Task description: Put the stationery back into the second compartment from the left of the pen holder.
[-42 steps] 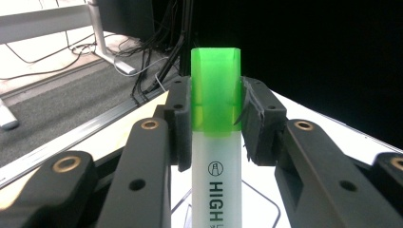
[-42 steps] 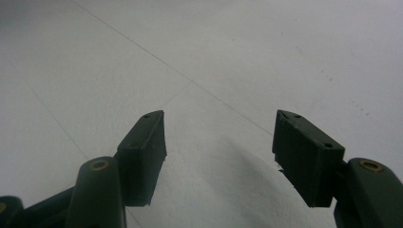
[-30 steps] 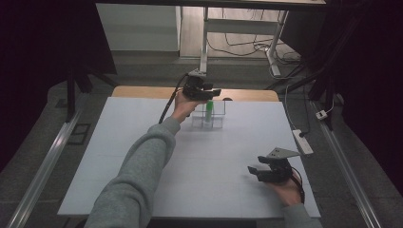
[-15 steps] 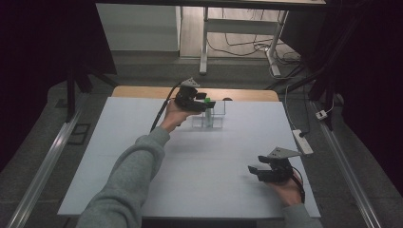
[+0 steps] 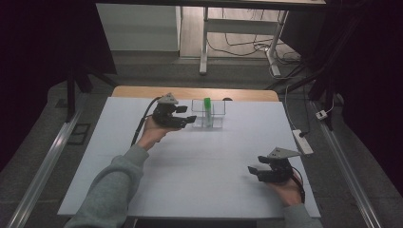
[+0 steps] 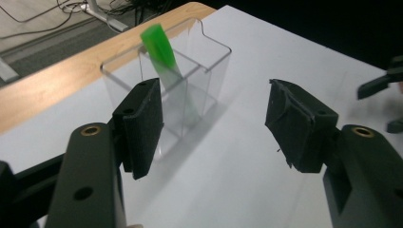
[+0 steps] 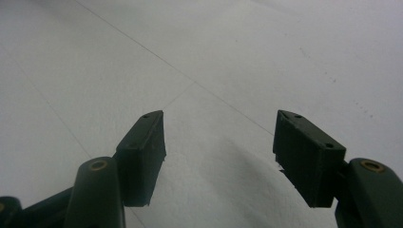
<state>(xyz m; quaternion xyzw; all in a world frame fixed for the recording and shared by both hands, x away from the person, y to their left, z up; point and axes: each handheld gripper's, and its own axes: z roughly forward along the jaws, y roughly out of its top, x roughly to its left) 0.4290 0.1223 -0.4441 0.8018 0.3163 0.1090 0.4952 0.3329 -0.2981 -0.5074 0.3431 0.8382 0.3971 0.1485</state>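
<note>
A clear plastic rack [image 5: 215, 116] [image 6: 209, 71] with square cells stands near the table's far edge. In one cell a green tube [image 5: 207, 106] [image 6: 160, 47] leans. My left gripper [image 5: 187, 114] [image 6: 214, 126] hovers just left of the rack, open and holding nothing. In the left gripper view the rack sits just beyond its left pad. My right gripper [image 5: 253, 172] [image 7: 218, 156] rests low at the near right of the table, open over bare white surface, nothing between its fingers.
The white tabletop [image 5: 204, 156] has a wooden strip [image 5: 142, 91] along its far edge. A power strip [image 5: 303, 141] lies at the right edge. Cables and table legs sit on the floor beyond. In the left gripper view the other gripper's tips [image 6: 385, 85] show at far right.
My left gripper has drawn back from above the rack, moving left and toward me, leaving the green tube standing in it. The right gripper has stayed put.
</note>
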